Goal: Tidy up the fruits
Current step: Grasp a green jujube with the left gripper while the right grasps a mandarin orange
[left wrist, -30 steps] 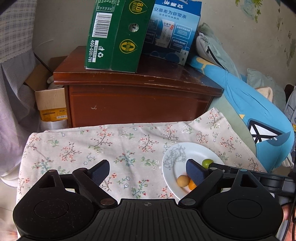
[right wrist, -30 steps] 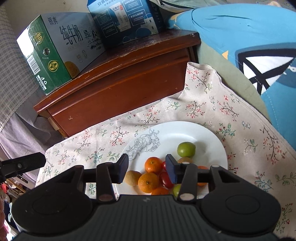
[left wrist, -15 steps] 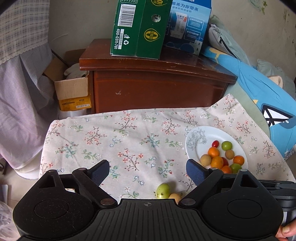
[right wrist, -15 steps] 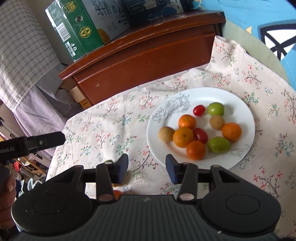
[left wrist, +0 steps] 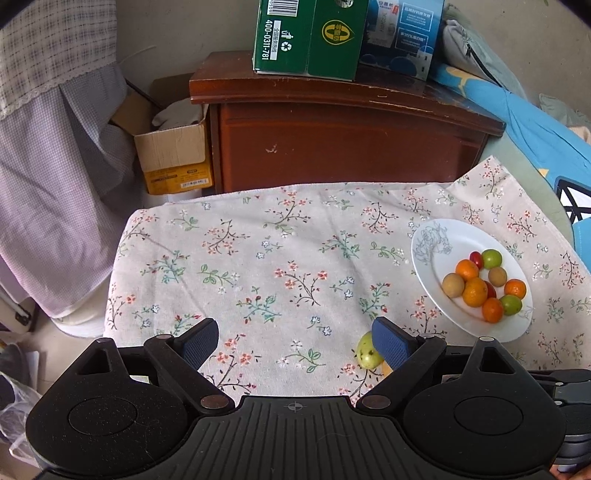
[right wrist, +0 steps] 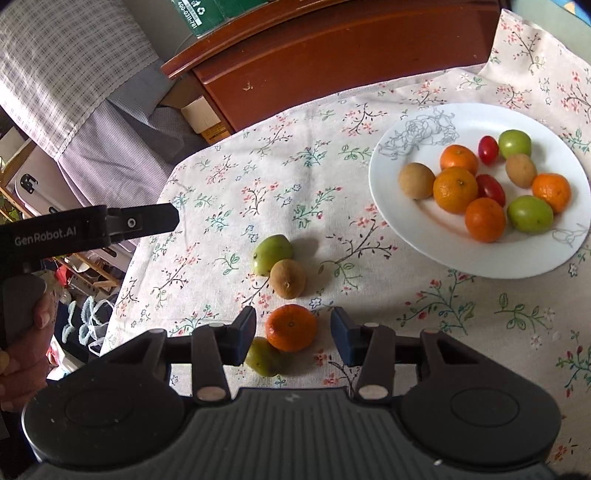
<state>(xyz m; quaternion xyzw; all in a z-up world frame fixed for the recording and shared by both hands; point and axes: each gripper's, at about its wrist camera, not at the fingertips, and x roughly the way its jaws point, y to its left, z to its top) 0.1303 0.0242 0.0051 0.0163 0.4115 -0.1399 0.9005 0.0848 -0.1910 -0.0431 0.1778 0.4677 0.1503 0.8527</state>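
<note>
Floral cloth [left wrist: 280, 266] covers the table. Left wrist view: left gripper [left wrist: 295, 338] held wide apart with nothing between its fingers, above bare cloth; one green fruit [left wrist: 366, 355] shows just beside its right finger, with a sliver of orange behind it. Past the cloth, a cardboard box [left wrist: 173, 155], a wooden cabinet [left wrist: 343, 147], and on it a green carton [left wrist: 306, 37] next to a blue carton [left wrist: 400, 35]. Right wrist view gives what the left hides: four loose fruits on the cloth, left to right a green one [right wrist: 272, 254], a brown one [right wrist: 287, 278] touching it, a second green one [right wrist: 263, 356] partly under the left finger, and a mandarin [right wrist: 291, 327]. Right gripper [right wrist: 293, 334] parted, fingers flanking the mandarin without touching it. The other gripper's side enters at far left of this view. White plate [right wrist: 443, 251] at right, well apart from the loose group. Count on plate: four mandarins, two brown fruits, two green fruits, two red tomatoes; ten in all. Both views agree on this count.
</note>
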